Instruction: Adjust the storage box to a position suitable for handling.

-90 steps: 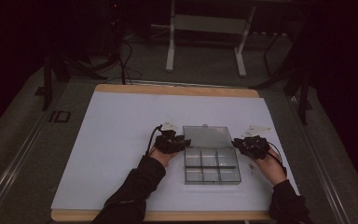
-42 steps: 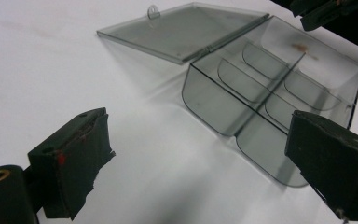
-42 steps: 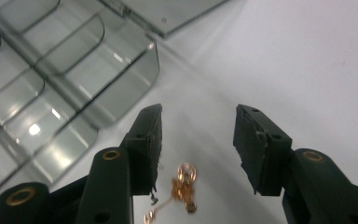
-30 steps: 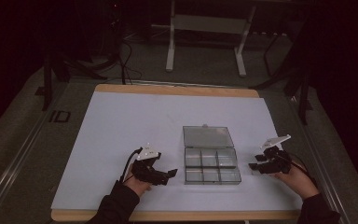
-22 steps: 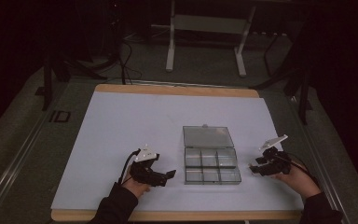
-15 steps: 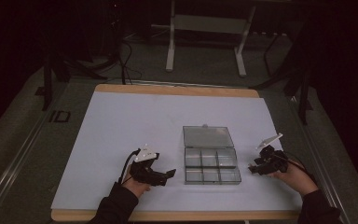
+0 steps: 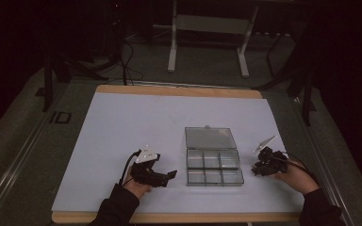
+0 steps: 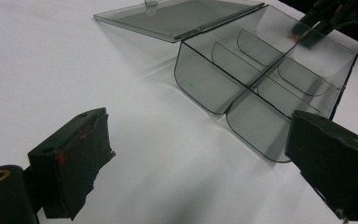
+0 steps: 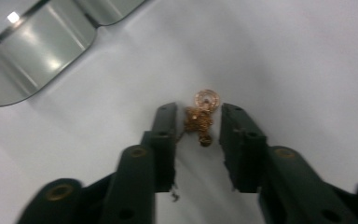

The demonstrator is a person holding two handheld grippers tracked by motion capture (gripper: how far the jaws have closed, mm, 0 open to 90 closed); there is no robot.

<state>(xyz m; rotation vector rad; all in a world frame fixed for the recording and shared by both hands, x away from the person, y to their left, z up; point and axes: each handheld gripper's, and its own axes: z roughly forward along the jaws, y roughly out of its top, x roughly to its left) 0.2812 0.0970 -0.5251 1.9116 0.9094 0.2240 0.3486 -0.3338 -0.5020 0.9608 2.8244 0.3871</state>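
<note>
A person's right gripper (image 9: 198,123) is lowered over a small gold chain with a round pendant (image 9: 201,116) lying bunched on the white table cover (image 7: 122,127), its jaws having just been closing and now standing narrowly apart on either side of the chain; a thin gap shows at each side, so the pads do not yet appear to press on it. The chain's lower end is hidden in the shadow between the jaws, and its links are too blurred to count. Up and to the left of this gripper sits the rounded corner of a clear plastic compartment box (image 7: 214,168), cut off by the frame edge. In the high view the chain is too small to make out beneath the right gripper (image 7: 260,167). The left gripper (image 8: 200,154) hangs wide open with nothing between its jaws, just short of the box's near corner, the lid (image 8: 177,16) lying flat behind.
</note>
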